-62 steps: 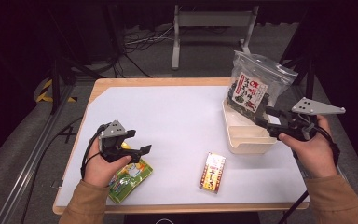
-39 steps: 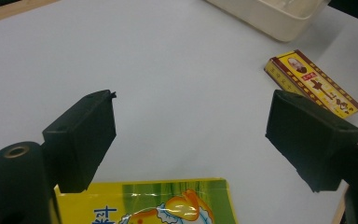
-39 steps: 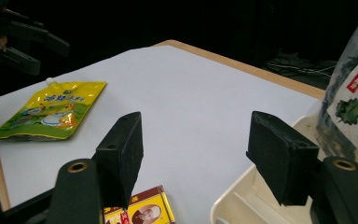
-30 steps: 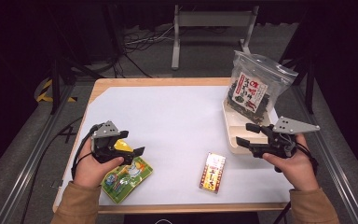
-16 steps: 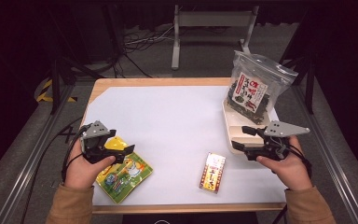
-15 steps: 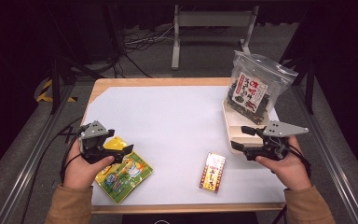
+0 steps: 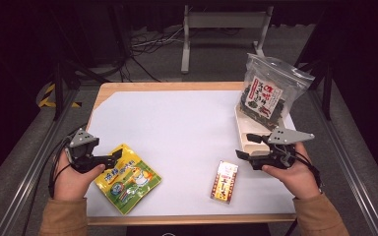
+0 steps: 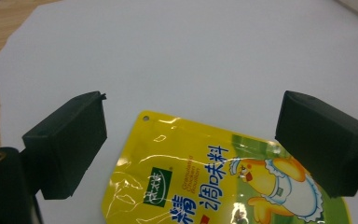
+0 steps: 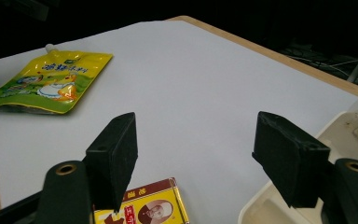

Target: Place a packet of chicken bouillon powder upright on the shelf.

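Observation:
A yellow pouch with a cartoon chicken [image 7: 128, 177] lies flat at the table's front left. My left gripper [image 7: 109, 160] is just left of it, open. Its jaws have just been opening, and in the left gripper view [image 8: 192, 105] the pouch's top corner [image 8: 205, 172] lies on the table between them, untouched. My right gripper [image 7: 246, 146] hovers at the front right, open and empty. Its jaws have also just been opening. Below it lies a small yellow-and-red box [image 7: 225, 181], which the right gripper view [image 9: 196, 128] shows by the left jaw [image 9: 144, 207].
A cream tray [image 7: 248, 140] stands at the right edge, with a clear bag of dark seaweed [image 7: 266, 96] upright in its far end. White paper [image 7: 187, 128] covers the wooden table. Metal rails run along both sides.
My left gripper has drawn back to the left, off the pouch. My right gripper has left the seaweed bag in the tray and come back toward the front edge.

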Demonstrator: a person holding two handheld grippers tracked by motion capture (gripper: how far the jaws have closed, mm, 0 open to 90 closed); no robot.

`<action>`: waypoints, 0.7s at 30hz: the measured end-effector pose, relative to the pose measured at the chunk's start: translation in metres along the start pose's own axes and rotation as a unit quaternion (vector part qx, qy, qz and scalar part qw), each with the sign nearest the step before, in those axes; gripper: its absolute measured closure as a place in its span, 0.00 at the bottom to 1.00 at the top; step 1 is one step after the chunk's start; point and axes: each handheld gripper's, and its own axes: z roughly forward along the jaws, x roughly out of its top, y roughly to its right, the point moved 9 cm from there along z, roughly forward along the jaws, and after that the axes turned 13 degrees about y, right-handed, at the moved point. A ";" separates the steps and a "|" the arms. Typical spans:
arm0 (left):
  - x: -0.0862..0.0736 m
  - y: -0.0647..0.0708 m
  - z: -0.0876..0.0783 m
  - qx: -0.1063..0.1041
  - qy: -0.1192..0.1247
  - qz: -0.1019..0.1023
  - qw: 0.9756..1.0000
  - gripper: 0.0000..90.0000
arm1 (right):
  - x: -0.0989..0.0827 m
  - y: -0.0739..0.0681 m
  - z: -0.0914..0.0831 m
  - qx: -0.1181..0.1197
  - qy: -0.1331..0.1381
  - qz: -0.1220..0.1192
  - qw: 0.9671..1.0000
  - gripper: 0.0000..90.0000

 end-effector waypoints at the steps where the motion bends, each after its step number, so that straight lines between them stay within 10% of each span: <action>1: -0.002 -0.003 -0.001 0.005 -0.002 -0.001 1.000 0.10 | -0.001 -0.001 0.002 0.002 -0.004 -0.001 1.000 0.34; 21: -0.050 -0.024 -0.028 0.069 -0.061 -0.073 0.993 0.15 | 0.009 -0.009 0.027 0.019 0.007 -0.007 1.000 0.35</action>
